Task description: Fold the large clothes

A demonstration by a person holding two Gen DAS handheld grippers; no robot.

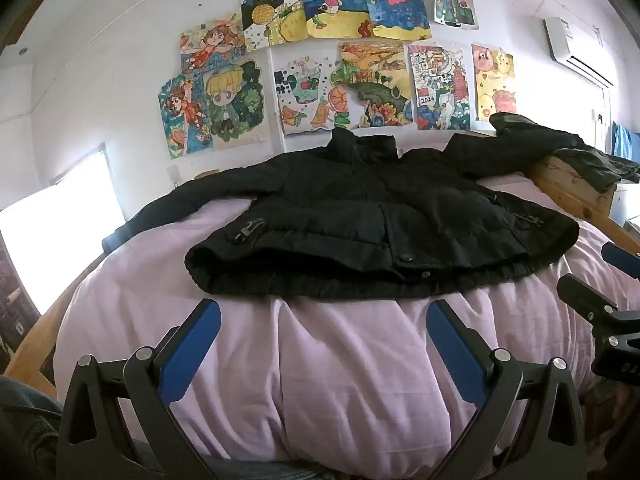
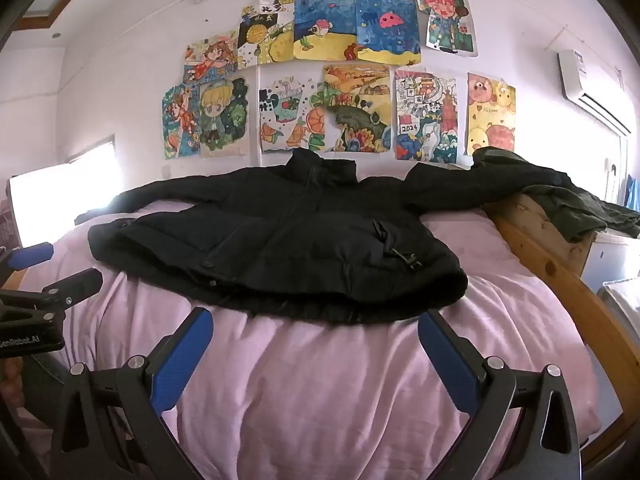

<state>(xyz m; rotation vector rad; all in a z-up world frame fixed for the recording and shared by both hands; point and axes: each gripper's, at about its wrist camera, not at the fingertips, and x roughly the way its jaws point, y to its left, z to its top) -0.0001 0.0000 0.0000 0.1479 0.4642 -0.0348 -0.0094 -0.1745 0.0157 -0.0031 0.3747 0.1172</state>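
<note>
The black jacket (image 1: 360, 220) lies spread face-up across the middle of the bed (image 1: 340, 380), sleeves out toward both side edges, unfolded. The left tool (image 1: 323, 332) and right tool (image 2: 316, 340) hover wide open and empty near the bed's near edge, so folding appears not yet begun; next, each probably must reach a sleeve or hem corner.

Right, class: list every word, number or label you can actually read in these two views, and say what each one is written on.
"2024": on the drawing of buildings pinned to the wall.
"GenRobot.AI": on the body of the left gripper, seen from the right wrist view.
Black characters on the white strip atop a drawing: too blurred to read.
Faint writing on the yellow drawing: too small to read.
Label on the air conditioner: unreadable.
</note>
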